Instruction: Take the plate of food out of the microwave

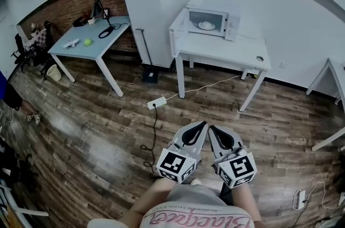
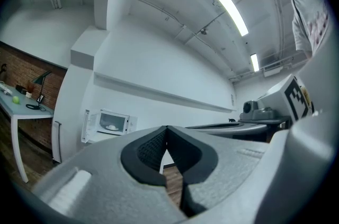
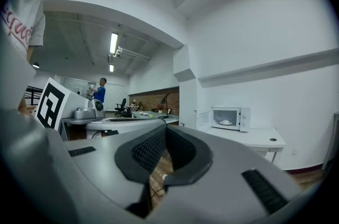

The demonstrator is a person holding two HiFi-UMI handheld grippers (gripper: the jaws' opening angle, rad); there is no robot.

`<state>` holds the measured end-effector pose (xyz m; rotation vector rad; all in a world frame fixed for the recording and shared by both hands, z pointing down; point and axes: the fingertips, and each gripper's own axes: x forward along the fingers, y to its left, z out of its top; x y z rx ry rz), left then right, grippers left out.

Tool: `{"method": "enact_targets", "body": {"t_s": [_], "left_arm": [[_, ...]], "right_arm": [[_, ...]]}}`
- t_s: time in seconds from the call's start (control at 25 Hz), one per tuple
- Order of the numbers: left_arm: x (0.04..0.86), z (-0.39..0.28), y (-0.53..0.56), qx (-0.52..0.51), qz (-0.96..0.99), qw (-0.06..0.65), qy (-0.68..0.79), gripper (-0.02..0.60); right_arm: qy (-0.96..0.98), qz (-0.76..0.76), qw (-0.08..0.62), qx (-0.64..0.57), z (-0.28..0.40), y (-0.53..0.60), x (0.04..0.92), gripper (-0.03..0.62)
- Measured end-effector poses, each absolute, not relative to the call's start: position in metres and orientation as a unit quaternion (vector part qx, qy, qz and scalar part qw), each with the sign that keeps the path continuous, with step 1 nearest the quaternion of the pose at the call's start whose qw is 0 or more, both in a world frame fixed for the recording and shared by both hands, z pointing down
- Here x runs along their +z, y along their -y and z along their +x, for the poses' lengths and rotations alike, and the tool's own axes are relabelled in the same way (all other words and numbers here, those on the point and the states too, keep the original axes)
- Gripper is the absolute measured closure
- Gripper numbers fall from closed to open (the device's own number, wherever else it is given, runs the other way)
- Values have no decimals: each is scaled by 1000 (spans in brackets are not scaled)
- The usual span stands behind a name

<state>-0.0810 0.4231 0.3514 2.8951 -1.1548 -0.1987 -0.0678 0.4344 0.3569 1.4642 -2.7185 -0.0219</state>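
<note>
The white microwave (image 1: 207, 22) stands at the back of a white table (image 1: 226, 54) against the far wall, its door swung open to the left. Inside it lies a plate of food (image 1: 206, 25), pale and round, which also shows small in the left gripper view as the plate (image 2: 112, 126) and in the right gripper view as the plate (image 3: 226, 122). My left gripper (image 1: 203, 125) and right gripper (image 1: 213, 129) hang side by side close to my body, far from the table, tips pointing at it. Both are shut with nothing between the pads.
A power strip (image 1: 157, 103) and its cable lie on the wood floor between me and the white table. A light blue desk (image 1: 89, 38) with a lamp and a green ball stands at the left by a brick wall. Another person (image 3: 99, 91) stands far off.
</note>
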Motion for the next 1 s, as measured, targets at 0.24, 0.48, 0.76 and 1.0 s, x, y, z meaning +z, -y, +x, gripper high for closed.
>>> {"method": "enact_targets", "body": {"t_s": [0.24,0.48,0.76,1.0], "left_arm": [[357,-65,-415,-46,927,9,371,580],[360,-62,-412,-42,923,14,382,580],[373,-53,-412,-26,925,31,378,580],[384,-49,-396,-13,919,56,389,580]], "right_arm": [[875,484,19,0,-49,-422,359,582],[872,489,22,13,-40,-420,367,582],[871,490,18,35,-32,-422,375,582],[873,485,23,34,-31,-415,377,582]]}}
